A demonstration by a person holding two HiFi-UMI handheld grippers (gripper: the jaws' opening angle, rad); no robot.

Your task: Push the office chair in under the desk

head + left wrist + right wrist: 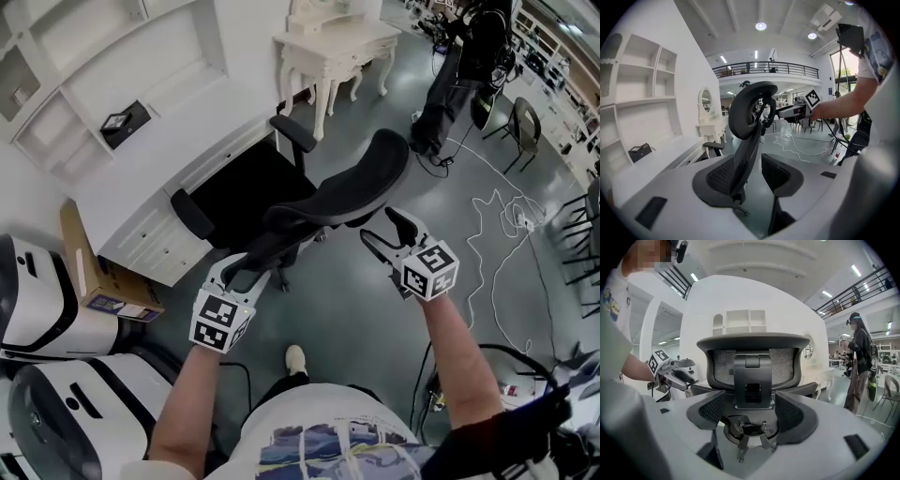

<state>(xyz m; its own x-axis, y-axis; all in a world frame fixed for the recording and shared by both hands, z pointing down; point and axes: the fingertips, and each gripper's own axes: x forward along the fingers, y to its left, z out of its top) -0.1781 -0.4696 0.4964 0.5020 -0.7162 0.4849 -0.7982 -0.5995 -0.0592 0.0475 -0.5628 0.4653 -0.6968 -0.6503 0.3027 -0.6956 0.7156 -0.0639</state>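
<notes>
We see a long white desk point(169, 155) with open shelving above it running along the left wall; at its dark kneehole stands the black mesh-backed office chair point(323, 202), its curved back turned toward us and tilted our way, one armrest near the desk front and the other just beside the drawers; how far the seat reaches under the desk top we cannot tell. Further along the grey floor point(375, 319) stands a white carved dressing table point(333, 47); a brown cardboard box point(84, 262) leans at the desk's near end; a loose white cable point(492, 234) trails over the floor to the right.

Our left gripper point(242, 272) is at the left edge of the chair back; its jaws stand apart with that edge rising between them, close against one pad and clear of the other. Our right gripper point(389, 234) is near the right side of the back; its jaws are apart too, with the chair's back support and mechanism point(752, 364) framed between them, and nothing gripped.
</notes>
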